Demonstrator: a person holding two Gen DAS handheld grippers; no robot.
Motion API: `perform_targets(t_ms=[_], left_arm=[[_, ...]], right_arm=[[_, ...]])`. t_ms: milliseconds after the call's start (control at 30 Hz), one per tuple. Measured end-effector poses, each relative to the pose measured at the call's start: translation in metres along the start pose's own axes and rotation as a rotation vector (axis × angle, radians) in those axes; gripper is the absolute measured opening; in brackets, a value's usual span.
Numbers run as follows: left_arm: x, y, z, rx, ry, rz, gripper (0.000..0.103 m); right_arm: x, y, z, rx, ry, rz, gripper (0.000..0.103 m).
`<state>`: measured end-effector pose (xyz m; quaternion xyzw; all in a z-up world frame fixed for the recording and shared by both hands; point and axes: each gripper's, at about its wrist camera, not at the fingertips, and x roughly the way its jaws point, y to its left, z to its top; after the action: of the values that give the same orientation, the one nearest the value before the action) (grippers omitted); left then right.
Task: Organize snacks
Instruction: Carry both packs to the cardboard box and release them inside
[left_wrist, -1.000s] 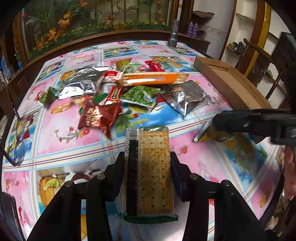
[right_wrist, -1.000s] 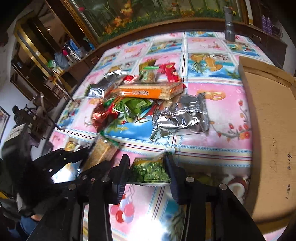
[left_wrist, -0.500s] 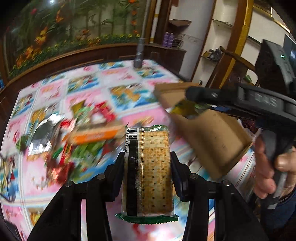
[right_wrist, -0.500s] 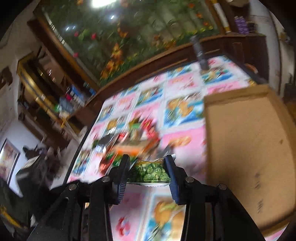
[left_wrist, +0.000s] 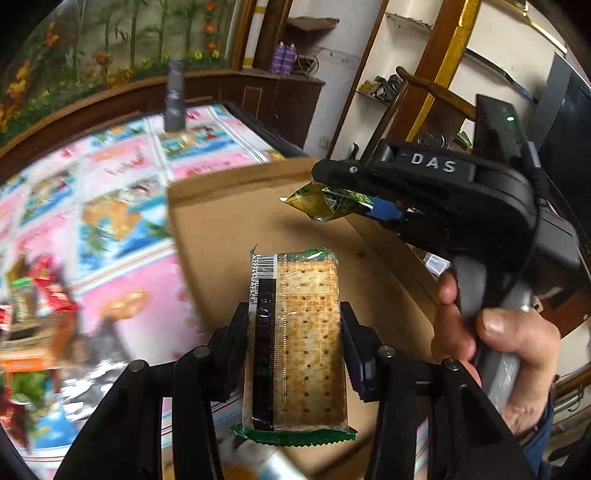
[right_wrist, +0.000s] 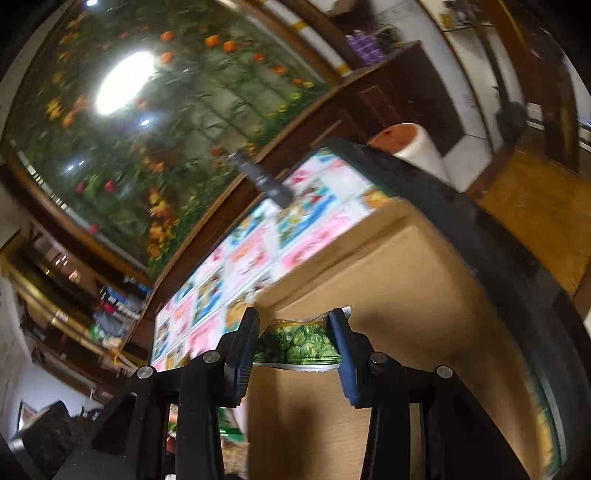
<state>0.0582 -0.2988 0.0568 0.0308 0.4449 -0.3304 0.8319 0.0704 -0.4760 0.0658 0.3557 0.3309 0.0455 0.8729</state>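
cardboard box (left_wrist: 236, 221) sits on the colourful surface (left_wrist: 122, 184), and both claws hang above it. left claw (left_wrist: 295, 332) grips a cracker packet (left_wrist: 297, 343) lengthwise; right claw (right_wrist: 293, 338) pinches a green pea snack bag (right_wrist: 297, 343), a hand (left_wrist: 495, 339) on its handle.

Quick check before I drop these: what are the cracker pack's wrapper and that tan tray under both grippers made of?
Cracker pack: thin clear plastic film, glossy; glare streaks, crackers visible through it, crimped green ends. Tan tray: looks like plain corrugated cardboard, matte brown, with a folded raw edge; the blur leaves the fluting unconfirmed.
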Motion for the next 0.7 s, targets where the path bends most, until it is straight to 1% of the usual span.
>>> perform_targets(t_ms=[67,133,167,233,300,433,533,567,600,667,700], left_arm=[[0.019,-0.001,0.001,-0.024,0.024,-0.009,0.045],[0.029,-0.002,-0.001,-0.034,0.037,-0.005,0.045],[0.035,-0.001,-0.002,-0.04,0.047,-0.002,0.045],[0.04,-0.002,-0.004,-0.044,0.055,0.005,0.045],[0.04,-0.006,-0.005,-0.022,0.042,0.019,0.045],[0.038,-0.009,-0.01,-0.015,0.04,0.007,0.045],[0.032,-0.008,-0.011,-0.018,0.034,0.01,0.046],[0.03,-0.008,-0.01,-0.022,0.033,0.005,0.047],[0.028,-0.006,-0.01,-0.027,0.033,-0.001,0.047],[0.02,-0.004,-0.011,-0.034,0.023,-0.007,0.051],[0.015,-0.003,-0.012,-0.034,0.015,-0.005,0.051]], right_arm=[[0.003,-0.007,0.001,0.021,0.019,-0.014,0.042],[0.007,-0.013,0.003,0.041,0.039,-0.011,0.042],[0.009,-0.014,0.003,0.047,0.051,-0.024,0.042],[0.008,-0.021,-0.001,0.045,0.063,-0.039,0.042],[0.01,-0.022,-0.001,0.043,0.085,-0.05,0.042],[0.017,-0.016,-0.006,0.012,0.128,-0.042,0.042],[0.017,-0.004,-0.01,-0.053,0.123,-0.075,0.043],[0.016,-0.001,-0.011,-0.075,0.12,-0.086,0.045],[0.015,0.001,-0.011,-0.088,0.107,-0.096,0.05],[0.009,0.002,-0.011,-0.097,0.076,-0.094,0.05],[0.004,0.002,-0.01,-0.096,0.055,-0.075,0.05]])
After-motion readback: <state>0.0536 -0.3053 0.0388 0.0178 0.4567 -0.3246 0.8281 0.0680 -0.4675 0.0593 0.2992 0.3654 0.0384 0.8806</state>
